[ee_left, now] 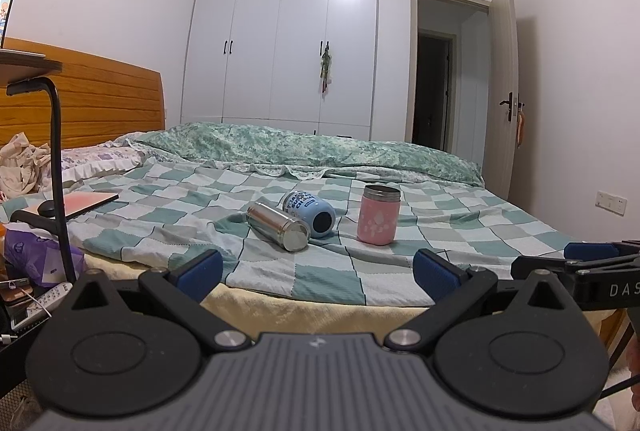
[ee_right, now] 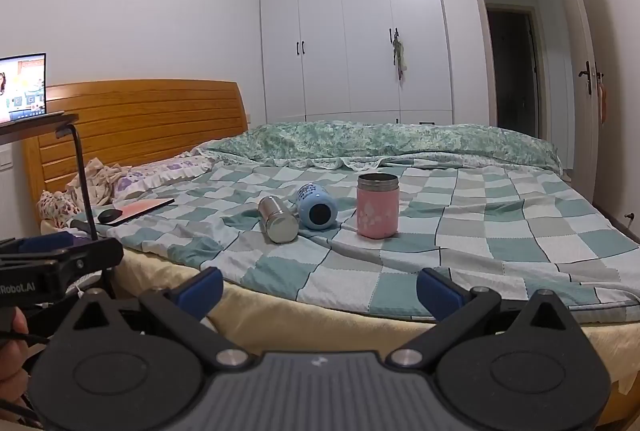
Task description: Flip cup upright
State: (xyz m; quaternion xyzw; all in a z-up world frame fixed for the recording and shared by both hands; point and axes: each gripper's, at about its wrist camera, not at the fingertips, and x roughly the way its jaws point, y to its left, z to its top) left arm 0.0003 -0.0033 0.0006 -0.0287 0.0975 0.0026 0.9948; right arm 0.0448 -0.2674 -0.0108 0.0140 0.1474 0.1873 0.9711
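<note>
Three cups sit on the checked bedspread [ee_left: 320, 271]. A steel cup [ee_left: 279, 225] lies on its side, base toward me. A light blue cup [ee_left: 309, 207] lies on its side just behind it, touching it. A pink cup [ee_left: 379, 215] with a steel rim stands upright to their right. The right wrist view shows the same steel cup [ee_right: 278, 219], blue cup [ee_right: 316, 206] and pink cup [ee_right: 377, 205]. My left gripper [ee_left: 318, 277] is open and empty, short of the bed's near edge. My right gripper [ee_right: 320, 291] is open and empty, also short of the edge.
A pink laptop [ee_left: 86, 204] with a black mouse lies at the bed's left. A black side-table stand [ee_left: 56, 159] and clutter stand left of the bed. A folded green quilt [ee_left: 312, 147] lies along the far side. A wooden headboard [ee_right: 140, 123] is at the left.
</note>
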